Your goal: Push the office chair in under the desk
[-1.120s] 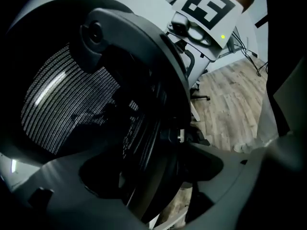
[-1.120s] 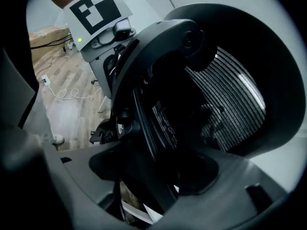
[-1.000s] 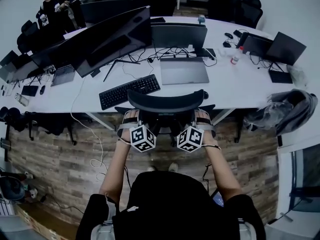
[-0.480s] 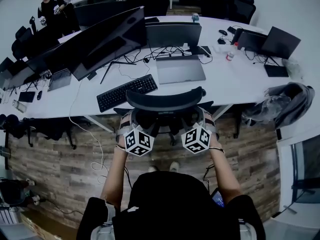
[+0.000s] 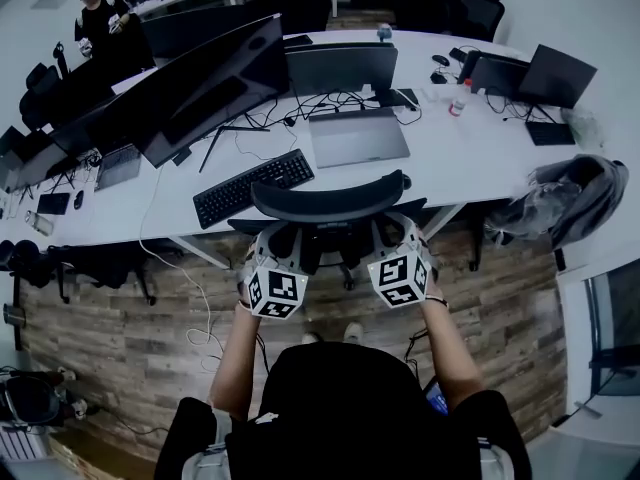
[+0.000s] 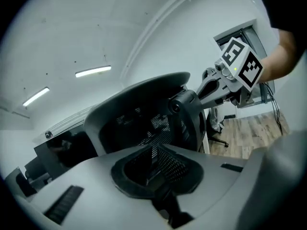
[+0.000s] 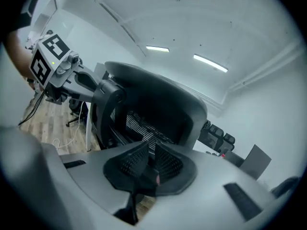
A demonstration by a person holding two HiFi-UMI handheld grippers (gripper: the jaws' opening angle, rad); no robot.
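Long white desk [image 5: 480, 183] runs across the middle of the head view, above a strip of wood floor [image 5: 150, 318]. The office chair [image 5: 325, 240] sits at frame centre, facing the desk and tight against its front edge, with its curved headrest [image 5: 330, 198] overlapping the desktop just below the keyboard [image 5: 258, 183]. I cannot tell how far the seat is under, because the backrest hides it. I judge the chair moderately heavy but easy to move if it rolls; its base is too dark to read from here. The risk I see is swivel rather than weight: an uneven shove would turn it instead of sending it straight. The mesh panel [image 6: 144, 123] of the backrest looks soft and would sag under a point load, and the headrest may pivot. I would therefore press on the stiff frame at either side of the backrest, both sides together. The left gripper [image 6: 154, 163] is at the left of the backrest and the right gripper [image 7: 151, 163] at the right, both low behind it and aimed at it. The jaws of both have just been closing. Each pair is now drawn nearly together with only a sliver between the pads, and I see nothing caught in either. That gives me blunt tips for pushing, not a hold.
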